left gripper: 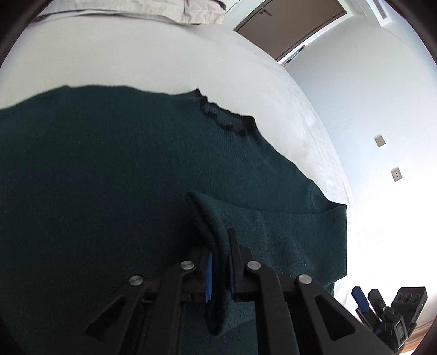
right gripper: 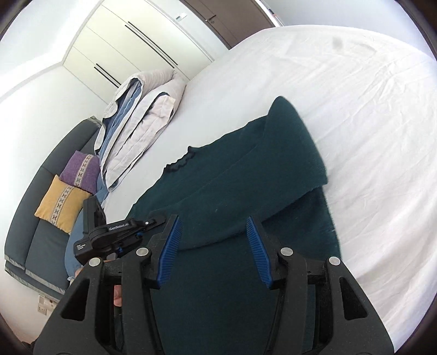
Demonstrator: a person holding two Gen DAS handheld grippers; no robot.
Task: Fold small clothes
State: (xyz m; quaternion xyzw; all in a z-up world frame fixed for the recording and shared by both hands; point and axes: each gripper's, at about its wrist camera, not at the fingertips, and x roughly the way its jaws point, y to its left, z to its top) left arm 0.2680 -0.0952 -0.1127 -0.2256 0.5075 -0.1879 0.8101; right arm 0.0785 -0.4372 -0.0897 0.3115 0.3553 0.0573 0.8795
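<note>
A dark green knit sweater (left gripper: 114, 169) lies flat on the white bed (left gripper: 136, 57), its frilled collar (left gripper: 221, 120) toward the far side. My left gripper (left gripper: 220, 262) is shut on the cuff of one sleeve (left gripper: 210, 218), which stands up between the pads; the rest of that sleeve lies across to the right. In the right wrist view the sweater (right gripper: 232, 191) has its other sleeve (right gripper: 297, 153) folded over the body. My right gripper (right gripper: 214, 245) is open just above the sweater, with nothing pinched between its blue pads. The left gripper (right gripper: 123, 232) shows at the sweater's left edge.
Folded pale bedding (right gripper: 142, 114) is stacked at the head of the bed. A dark sofa (right gripper: 32, 218) with a yellow cushion (right gripper: 60, 202) and a purple cushion (right gripper: 82, 169) stands beside the bed. White wardrobe doors (right gripper: 131, 38) and a brown door (left gripper: 289, 24) line the walls.
</note>
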